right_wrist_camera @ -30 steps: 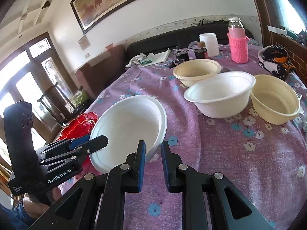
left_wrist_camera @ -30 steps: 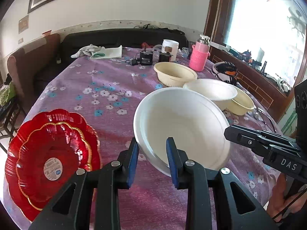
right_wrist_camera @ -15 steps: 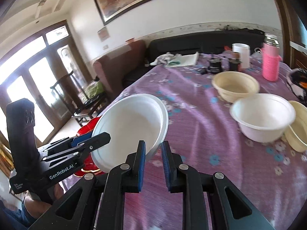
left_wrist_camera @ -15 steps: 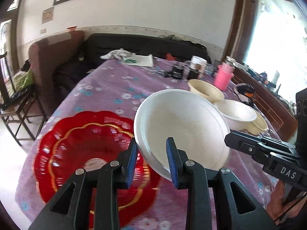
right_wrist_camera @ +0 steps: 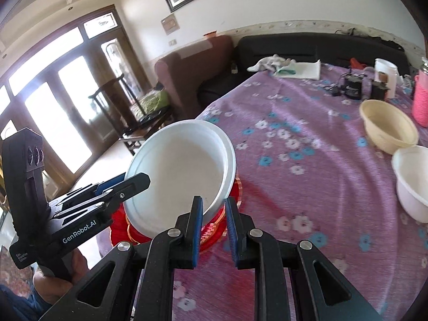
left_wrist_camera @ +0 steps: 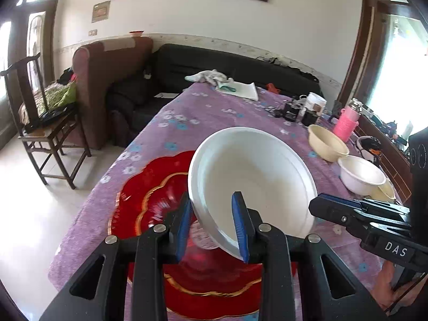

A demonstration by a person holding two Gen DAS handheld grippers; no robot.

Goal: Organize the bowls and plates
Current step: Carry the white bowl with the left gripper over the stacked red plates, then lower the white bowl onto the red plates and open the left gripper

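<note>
Left gripper [left_wrist_camera: 214, 224] is clamped on the near rim of the white plate [left_wrist_camera: 254, 179], one blue pad under it, one inside the dish, lower centre of the left view. Right gripper [right_wrist_camera: 212, 227] pinches the plate's opposite rim, lower centre of the right view; its jaws look closed on that edge. Plate is carried between both grippers, tilted, off the cloth.

What changed: the plate now hangs over the red plates [left_wrist_camera: 149, 214], which fill the lower left and bottom of the left view. A second ago they sat far off at the lower left edge, well apart from the white plate. In the right view they went from a sliver at mid left to poking out just under the plate [right_wrist_camera: 230, 190]. Both grips look the same as before.

The cream bowl [left_wrist_camera: 327, 143] and white bowl [left_wrist_camera: 361, 175] have slid to the right edge of the left view, smaller and farther off.

Judgement: the carry is near its end; the white plate looks set to go down on the red stack, so plates group apart from bowls. Not set down yet.
</note>
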